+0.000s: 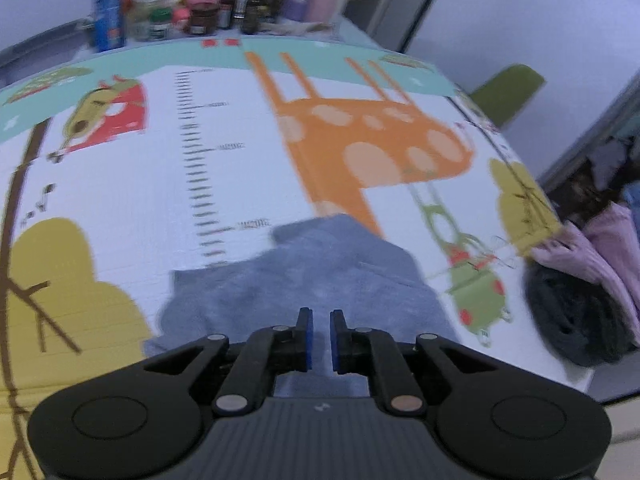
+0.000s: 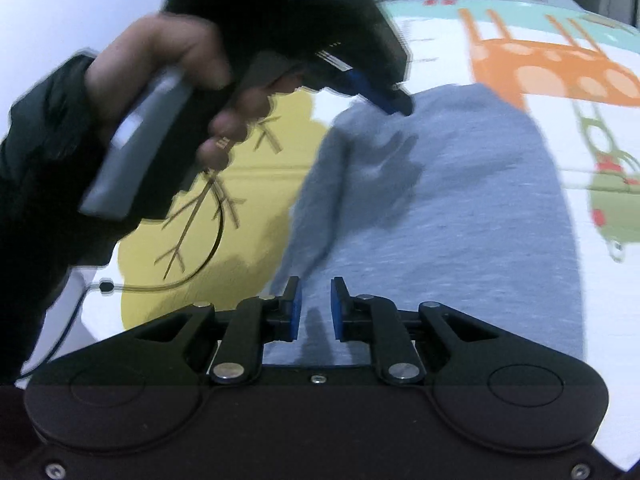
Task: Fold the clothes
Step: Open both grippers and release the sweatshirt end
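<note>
A grey garment (image 1: pixel 320 272) lies folded on the printed play mat (image 1: pixel 160 160), just beyond my left gripper (image 1: pixel 321 316). That gripper's blue pads stand a narrow gap apart with nothing between them. In the right wrist view the same grey garment (image 2: pixel 460 200) spreads flat, with a loose rumpled fold along its left edge. My right gripper (image 2: pixel 316 284) hovers over its near edge, pads slightly apart and holding nothing. A hand (image 2: pixel 160 52) holds the left gripper (image 2: pixel 400 102) with its tips just above the garment's far left corner.
Bottles and jars (image 1: pixel 200 8) crowd the mat's far edge. A heap of pink and dark clothes (image 1: pixel 580 300) sits off the mat's right side, beside a green chair (image 1: pixel 508 92). A thin cable (image 2: pixel 80 300) trails at the left.
</note>
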Tool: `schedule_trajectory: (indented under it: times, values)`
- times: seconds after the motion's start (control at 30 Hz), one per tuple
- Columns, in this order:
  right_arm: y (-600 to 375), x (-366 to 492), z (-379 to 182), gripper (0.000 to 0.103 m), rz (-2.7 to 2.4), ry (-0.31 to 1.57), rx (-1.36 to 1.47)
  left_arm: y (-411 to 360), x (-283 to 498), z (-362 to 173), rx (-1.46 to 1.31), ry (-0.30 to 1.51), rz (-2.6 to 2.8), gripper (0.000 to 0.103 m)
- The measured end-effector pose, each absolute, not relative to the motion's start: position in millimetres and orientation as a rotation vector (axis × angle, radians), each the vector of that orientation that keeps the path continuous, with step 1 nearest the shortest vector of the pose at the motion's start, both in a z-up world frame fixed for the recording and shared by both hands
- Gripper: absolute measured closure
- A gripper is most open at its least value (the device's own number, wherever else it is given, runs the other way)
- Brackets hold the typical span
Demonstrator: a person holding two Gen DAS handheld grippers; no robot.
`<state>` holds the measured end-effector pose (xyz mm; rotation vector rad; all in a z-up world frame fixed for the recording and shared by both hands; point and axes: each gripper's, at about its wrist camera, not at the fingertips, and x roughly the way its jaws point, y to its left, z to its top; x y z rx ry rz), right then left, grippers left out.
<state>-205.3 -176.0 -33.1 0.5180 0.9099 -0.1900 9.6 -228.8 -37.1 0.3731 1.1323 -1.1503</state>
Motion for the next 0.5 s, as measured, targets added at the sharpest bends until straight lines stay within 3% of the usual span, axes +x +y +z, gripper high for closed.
schedule_trajectory:
  times: [0.5]
  values:
    - [-227.9,-247.9,-57.9,0.089,-0.456,0.948,0.576,-269.3,-46.2,-82.9,0.504,1.217,-1.226,0.092]
